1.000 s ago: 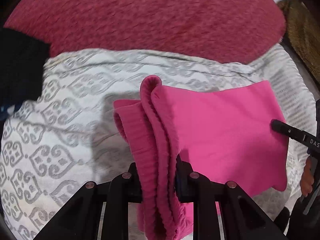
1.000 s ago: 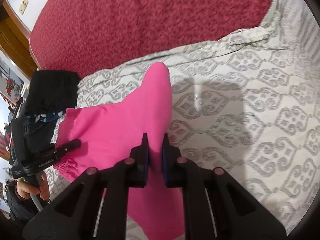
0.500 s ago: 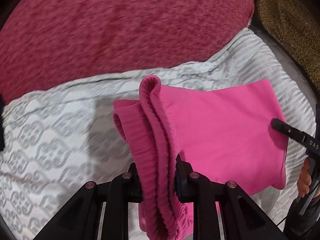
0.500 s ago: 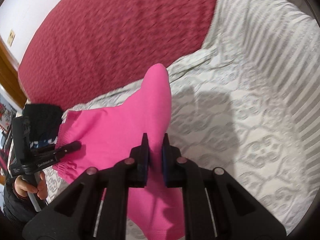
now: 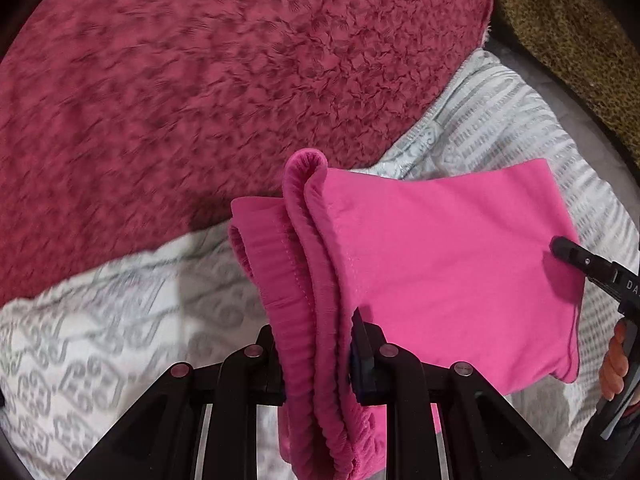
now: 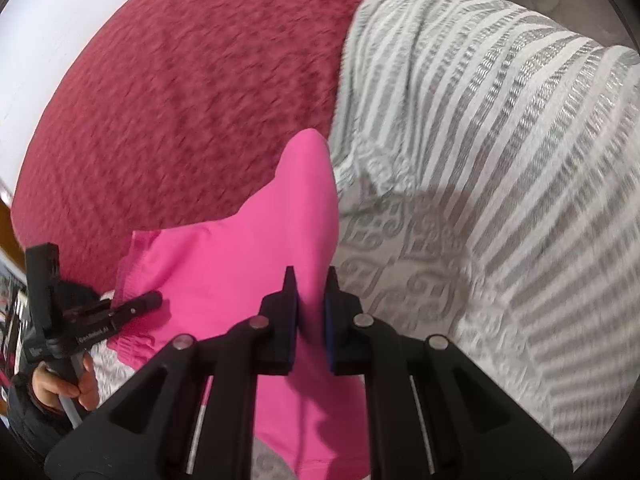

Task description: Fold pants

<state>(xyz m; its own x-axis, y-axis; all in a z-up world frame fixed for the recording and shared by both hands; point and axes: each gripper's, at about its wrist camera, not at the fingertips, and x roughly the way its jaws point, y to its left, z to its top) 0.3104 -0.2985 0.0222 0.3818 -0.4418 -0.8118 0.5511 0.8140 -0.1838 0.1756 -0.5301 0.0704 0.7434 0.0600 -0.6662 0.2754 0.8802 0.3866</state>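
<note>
The pink pants point(image 5: 440, 260) are hanging in the air between the two grippers, folded into a thick pad and stretched out flat above a bed. In the left wrist view the left gripper point(image 5: 318, 356) is pinching the ribbed waistband end of the pants, with several layers of the elastic edge bunching up between its black fingers and spilling down toward 6 o'clock. From there the smooth fabric is running out toward 3 o'clock, where the tip of the right gripper point(image 5: 576, 258) is clamping the far edge. A bare hand point(image 5: 614, 364) is showing just below that tip, at about 4 o'clock.

In the right wrist view the right gripper point(image 6: 310, 312) is pinching a fold of the same pants point(image 6: 248, 264), its fingers pressing close together on the thin cloth, which is rising to a point toward 12 o'clock. The left gripper point(image 6: 150, 302) is reaching in from 9 o'clock and biting the gathered waistband edge, with a hand point(image 6: 60, 384) wrapping around its handle at 8 o'clock.

Under the pants, a white bedspread point(image 5: 100, 340) with a grey pattern is lying across the lower part of both views, and a dark red blanket point(image 5: 200, 80) is covering the upper part. A brown speckled cloth point(image 5: 568, 28) is sitting at 1 o'clock in the left view.
</note>
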